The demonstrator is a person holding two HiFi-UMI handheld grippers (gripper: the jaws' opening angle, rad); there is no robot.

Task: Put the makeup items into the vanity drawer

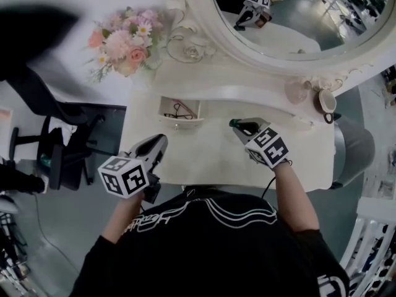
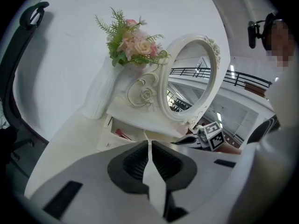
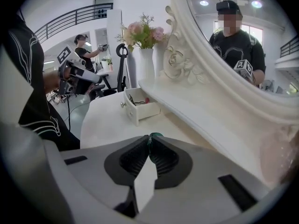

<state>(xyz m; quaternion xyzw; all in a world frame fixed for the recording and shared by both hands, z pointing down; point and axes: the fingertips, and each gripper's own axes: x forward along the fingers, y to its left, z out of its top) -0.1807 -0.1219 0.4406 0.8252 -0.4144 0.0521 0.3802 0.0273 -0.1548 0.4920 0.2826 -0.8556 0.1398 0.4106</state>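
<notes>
Small dark-green makeup item (image 3: 155, 135) is pinched by the jaw tips of the right gripper (image 3: 149, 141), while the jaws of the left gripper (image 2: 149, 146) are pressed together, empty.

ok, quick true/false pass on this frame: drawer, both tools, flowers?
1. The drawer is shut. False: it stands open.
2. The right tool is shut on a small green item. True.
3. The left tool holds a brush. False: it is shut with nothing between its jaws.
4. From the person's side, the flowers stand left of the mirror. True.
</notes>
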